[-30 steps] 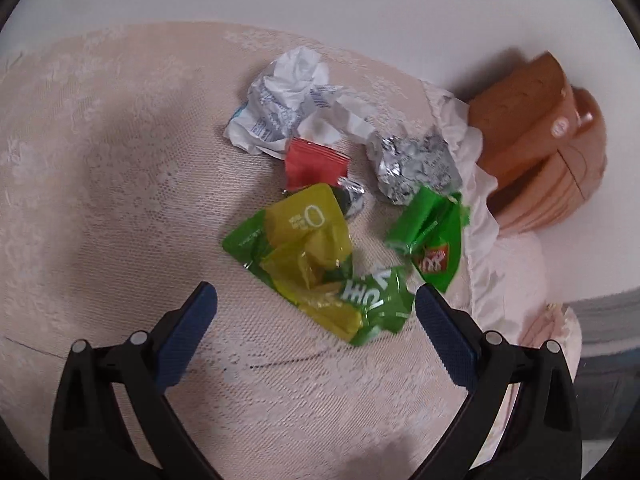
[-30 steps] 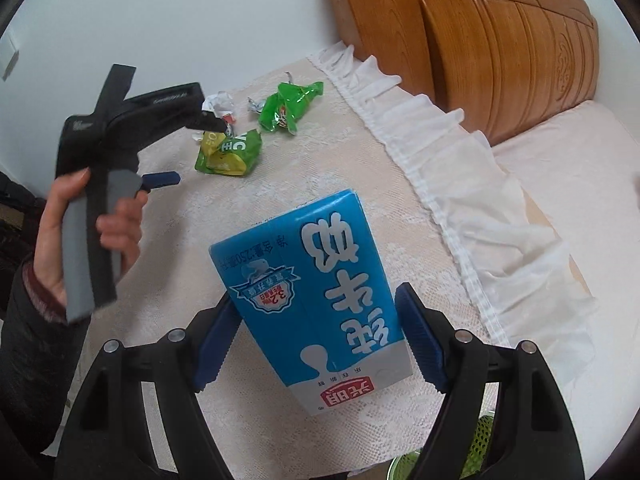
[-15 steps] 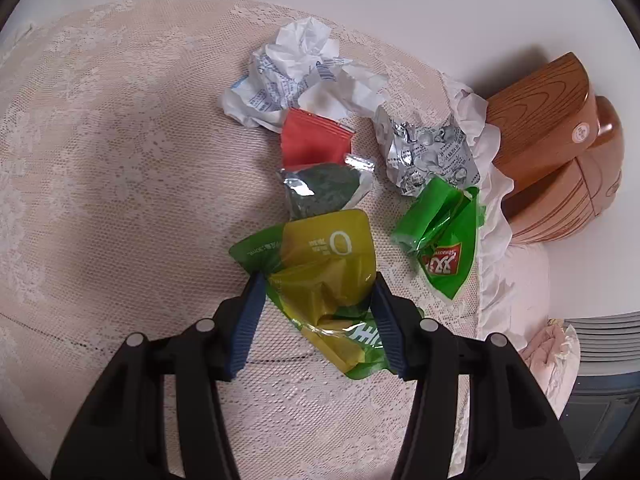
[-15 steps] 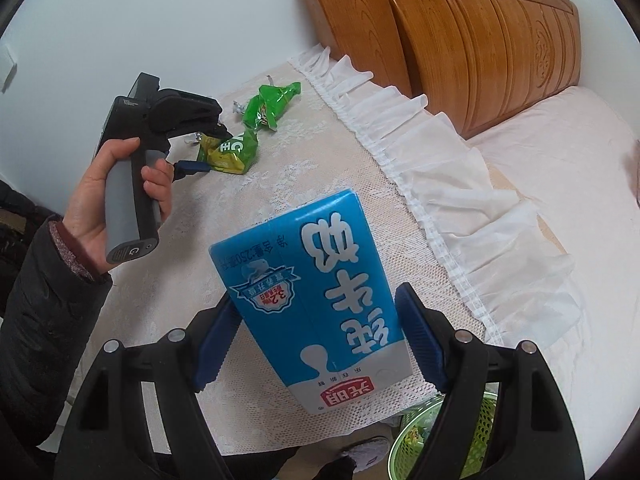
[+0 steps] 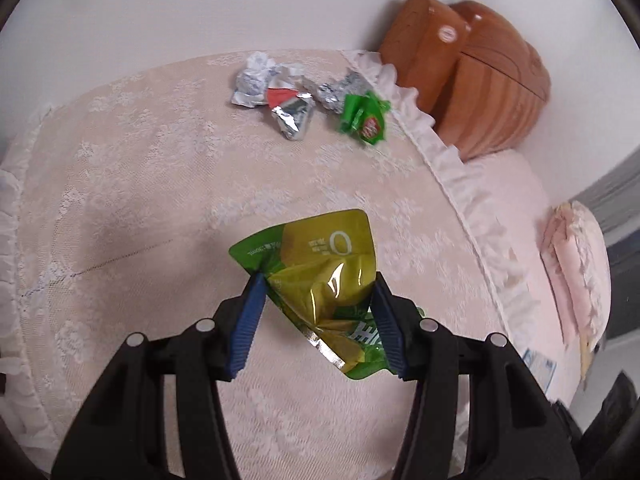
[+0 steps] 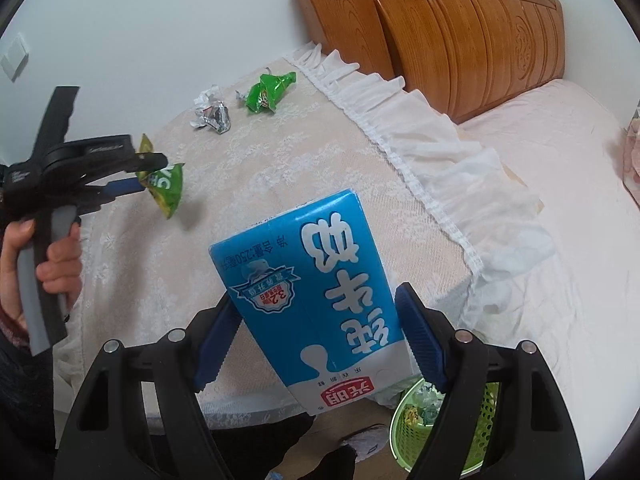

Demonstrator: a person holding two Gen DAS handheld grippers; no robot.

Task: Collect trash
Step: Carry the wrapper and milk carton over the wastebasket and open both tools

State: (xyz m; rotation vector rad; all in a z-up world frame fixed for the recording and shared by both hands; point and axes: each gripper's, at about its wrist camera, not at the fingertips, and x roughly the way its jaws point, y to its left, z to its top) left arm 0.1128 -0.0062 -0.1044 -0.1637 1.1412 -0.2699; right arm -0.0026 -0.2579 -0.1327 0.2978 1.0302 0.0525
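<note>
Foil, crinkled and glossy, forms the yellow-green snack wrapper [image 5: 320, 276] that is clamped between the blue ribbed pads of the left gripper [image 5: 318, 300] and held clear above the lace-covered tabletop [image 5: 140, 184]. A smooth, blue, box-shaped milk carton [image 6: 316, 296] is gripped by the right gripper [image 6: 320, 316] over the tabletop's near edge. Near the far edge, by the white frilled trim, crumpled white paper [image 5: 252, 80], a silver foil packet [image 5: 292, 118] and a green wrapper [image 5: 364, 118] are left lying. A carved wooden headboard [image 6: 460, 28] and a green mesh basket [image 6: 420, 428] on the floor are seen.
</note>
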